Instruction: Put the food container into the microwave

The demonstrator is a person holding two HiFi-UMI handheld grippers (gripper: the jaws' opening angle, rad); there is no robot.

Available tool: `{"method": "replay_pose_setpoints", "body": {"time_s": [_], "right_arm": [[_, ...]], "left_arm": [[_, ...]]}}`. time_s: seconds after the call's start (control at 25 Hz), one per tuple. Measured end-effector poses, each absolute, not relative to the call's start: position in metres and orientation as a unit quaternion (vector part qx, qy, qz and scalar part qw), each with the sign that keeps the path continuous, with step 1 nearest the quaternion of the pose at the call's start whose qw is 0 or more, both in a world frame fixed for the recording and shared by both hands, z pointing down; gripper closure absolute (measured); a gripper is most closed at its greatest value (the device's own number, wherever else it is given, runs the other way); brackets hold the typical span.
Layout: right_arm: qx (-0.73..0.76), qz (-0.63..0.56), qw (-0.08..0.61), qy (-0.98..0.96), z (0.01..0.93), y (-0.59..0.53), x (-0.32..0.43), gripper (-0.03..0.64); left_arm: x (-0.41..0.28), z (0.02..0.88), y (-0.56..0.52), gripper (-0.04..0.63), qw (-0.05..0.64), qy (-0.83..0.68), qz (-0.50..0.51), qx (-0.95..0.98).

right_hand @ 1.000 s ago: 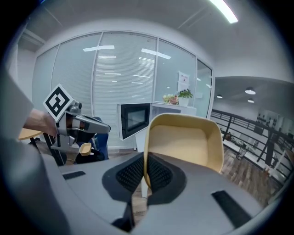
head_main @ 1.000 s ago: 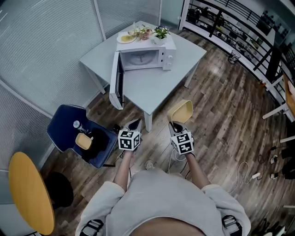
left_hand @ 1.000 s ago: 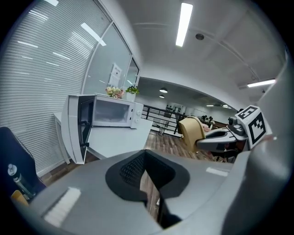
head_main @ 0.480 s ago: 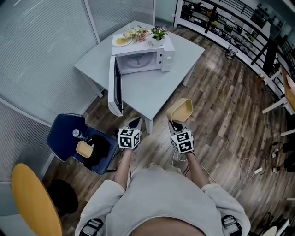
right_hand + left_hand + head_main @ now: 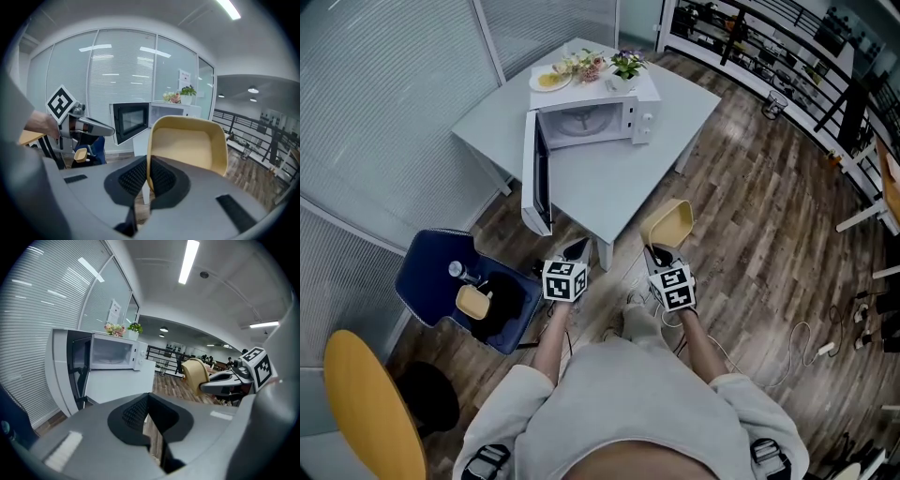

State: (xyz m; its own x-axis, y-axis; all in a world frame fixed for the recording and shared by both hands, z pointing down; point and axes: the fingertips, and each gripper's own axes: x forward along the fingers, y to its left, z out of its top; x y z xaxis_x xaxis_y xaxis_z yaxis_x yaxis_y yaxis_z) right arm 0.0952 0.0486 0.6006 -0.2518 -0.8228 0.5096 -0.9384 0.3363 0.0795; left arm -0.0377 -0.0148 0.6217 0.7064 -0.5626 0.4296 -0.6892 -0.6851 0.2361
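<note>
Grey table on a wood-plank floor, set in a corner of glass walls with blinds. Plate of food, flowers and a small potted plant are grouped at its far end. Blue chair left of the table carries a small yellow bowl, a black item touching it, and a small shiny object I can't identify. Round yellow top at lower left. Black railing at upper right. White cable loose on the floor at right.
</note>
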Motion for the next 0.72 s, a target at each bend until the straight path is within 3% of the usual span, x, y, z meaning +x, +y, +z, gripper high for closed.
{"method": "replay_pose_setpoints", "body": {"time_s": [0.72], "right_arm": [[0.538, 0.117, 0.235, -0.801, 0.609, -0.039, 0.109, 0.6]], "left_arm": [[-0.012, 0.629, -0.09, 0.584, 0.2, -0.357, 0.166, 0.897]]}}
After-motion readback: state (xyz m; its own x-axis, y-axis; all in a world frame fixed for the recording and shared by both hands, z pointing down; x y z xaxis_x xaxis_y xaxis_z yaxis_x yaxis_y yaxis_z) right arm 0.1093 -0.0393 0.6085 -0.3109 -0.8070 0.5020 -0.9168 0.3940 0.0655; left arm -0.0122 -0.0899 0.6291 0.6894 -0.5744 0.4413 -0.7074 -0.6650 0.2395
